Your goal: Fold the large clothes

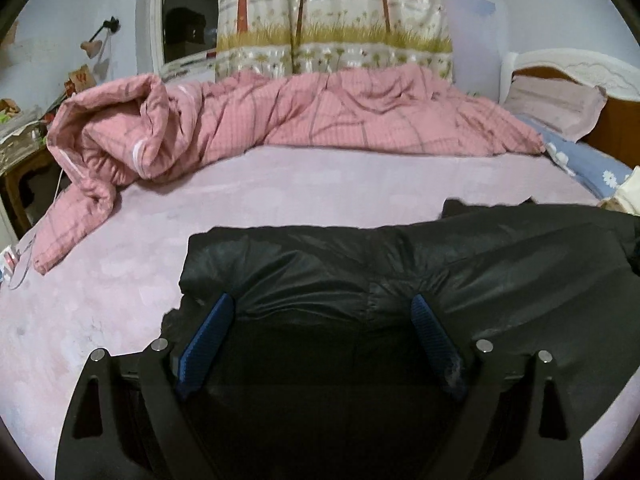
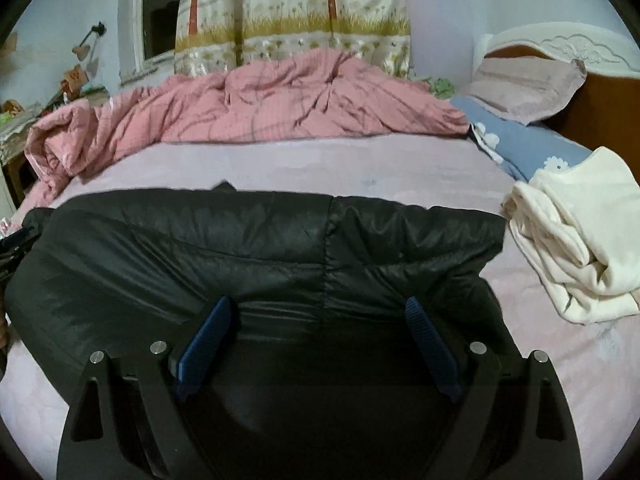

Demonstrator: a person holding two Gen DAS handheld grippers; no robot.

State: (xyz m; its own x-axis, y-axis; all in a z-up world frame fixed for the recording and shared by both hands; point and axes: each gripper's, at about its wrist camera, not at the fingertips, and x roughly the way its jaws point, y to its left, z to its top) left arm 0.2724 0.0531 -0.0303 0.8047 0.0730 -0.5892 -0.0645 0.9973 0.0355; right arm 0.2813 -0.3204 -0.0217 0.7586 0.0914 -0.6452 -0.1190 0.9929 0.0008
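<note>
A black puffy jacket [image 1: 400, 264] lies folded over on the pink bed sheet [image 1: 280, 184]; it also shows in the right wrist view [image 2: 260, 248]. My left gripper [image 1: 322, 304] is open, its blue fingers [image 1: 208, 332] spread over the jacket's left part near its near edge. My right gripper [image 2: 318, 306] is open too, its blue fingers [image 2: 430, 340] spread over the jacket's right part. Black fabric fills the space between both pairs of fingers. Whether the pads touch the fabric cannot be told.
A crumpled pink checked quilt [image 1: 260, 120] lies along the far side of the bed. A cream garment [image 2: 576, 232] sits folded at the right, beside a blue flowered pillow [image 2: 520, 140]. A headboard [image 2: 560, 48] stands at far right, a cluttered side table [image 1: 20, 136] at far left.
</note>
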